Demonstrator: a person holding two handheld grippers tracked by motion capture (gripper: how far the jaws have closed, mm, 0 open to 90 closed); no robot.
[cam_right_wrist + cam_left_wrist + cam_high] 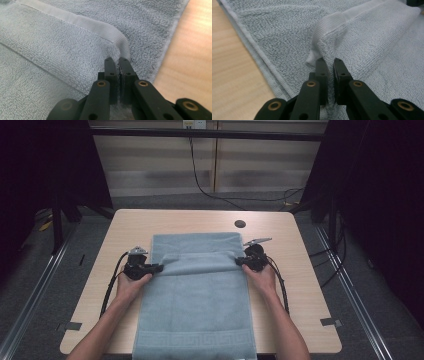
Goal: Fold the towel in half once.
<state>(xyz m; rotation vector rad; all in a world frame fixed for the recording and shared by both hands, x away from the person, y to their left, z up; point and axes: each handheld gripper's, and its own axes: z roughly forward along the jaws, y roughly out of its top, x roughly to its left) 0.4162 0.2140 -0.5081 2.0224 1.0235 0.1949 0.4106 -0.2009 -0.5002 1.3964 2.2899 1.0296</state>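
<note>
From above: towel (pixel 195 295) lying lengthwise on the table (pixel 295 270), near end hanging off the front edge, left gripper (pixel 156 268) and right gripper (pixel 241 262) each pinching an end of a raised fold across it; best kept level and evenly taut while carrying the fold over, judging by that. Left gripper view: jaws clamped on a bunched corner of towel (pixel 329 50). Right gripper view: jaws pinching the hemmed corner (pixel 120 47) likewise; layers beneath hidden, overhang cut off.

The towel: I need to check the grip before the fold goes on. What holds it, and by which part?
Both grippers are shut on the towel: the left gripper pinches its left hemmed corner, the right gripper its right one.
</note>
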